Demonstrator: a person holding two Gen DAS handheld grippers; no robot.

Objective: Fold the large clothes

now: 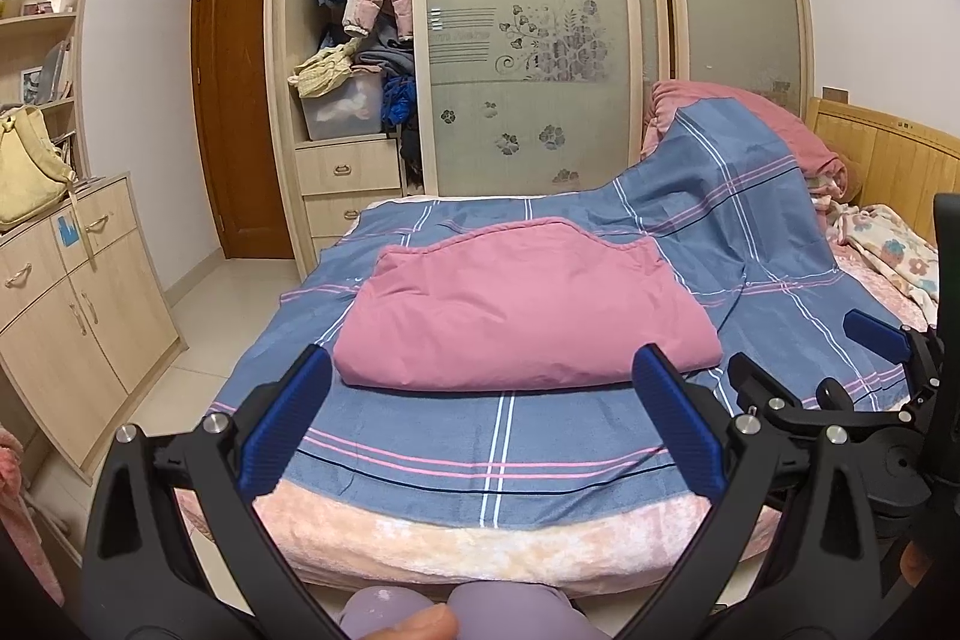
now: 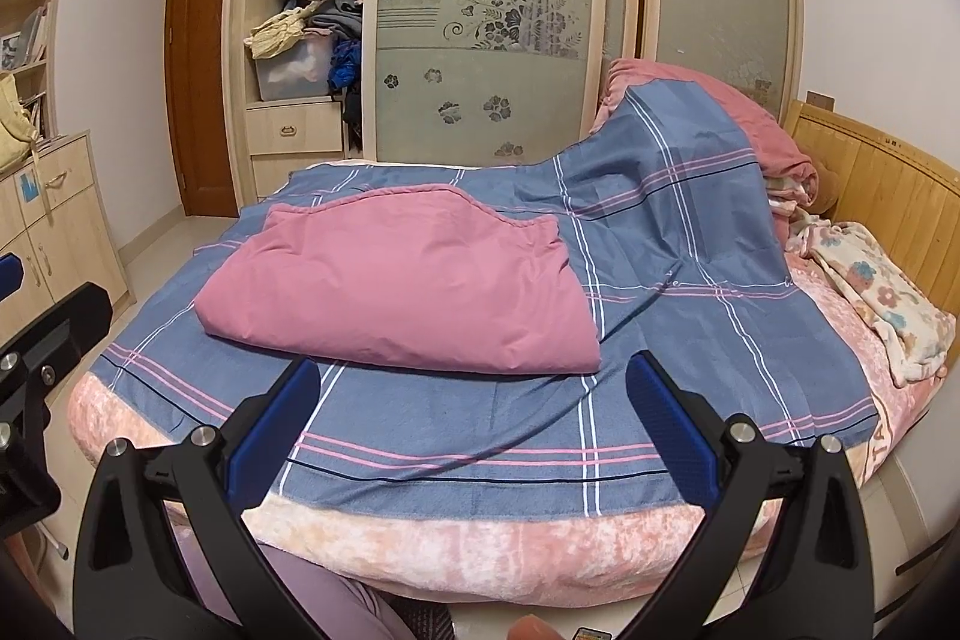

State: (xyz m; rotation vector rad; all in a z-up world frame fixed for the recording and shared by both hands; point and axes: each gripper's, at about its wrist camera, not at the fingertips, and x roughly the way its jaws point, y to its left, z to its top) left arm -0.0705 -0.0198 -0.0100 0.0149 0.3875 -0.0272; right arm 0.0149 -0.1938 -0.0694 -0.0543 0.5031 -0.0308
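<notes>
A pink garment point(image 1: 516, 304) lies folded into a flat rectangular bundle on the blue plaid bedspread point(image 1: 480, 454); it also shows in the right wrist view point(image 2: 408, 280). My left gripper point(image 1: 480, 400) is open and empty, held back from the bundle's near edge above the foot of the bed. My right gripper point(image 2: 471, 406) is open and empty, also short of the bundle's near edge. The right gripper also shows at the right edge of the left wrist view point(image 1: 810, 358).
A pink plush blanket point(image 2: 480, 550) hangs over the bed's front edge. Piled bedding point(image 2: 708, 142) and a floral blanket point(image 2: 882, 298) lie by the wooden headboard point(image 2: 888, 184) at right. A wardrobe point(image 1: 528, 40) stands behind, a cabinet point(image 1: 72, 310) at left.
</notes>
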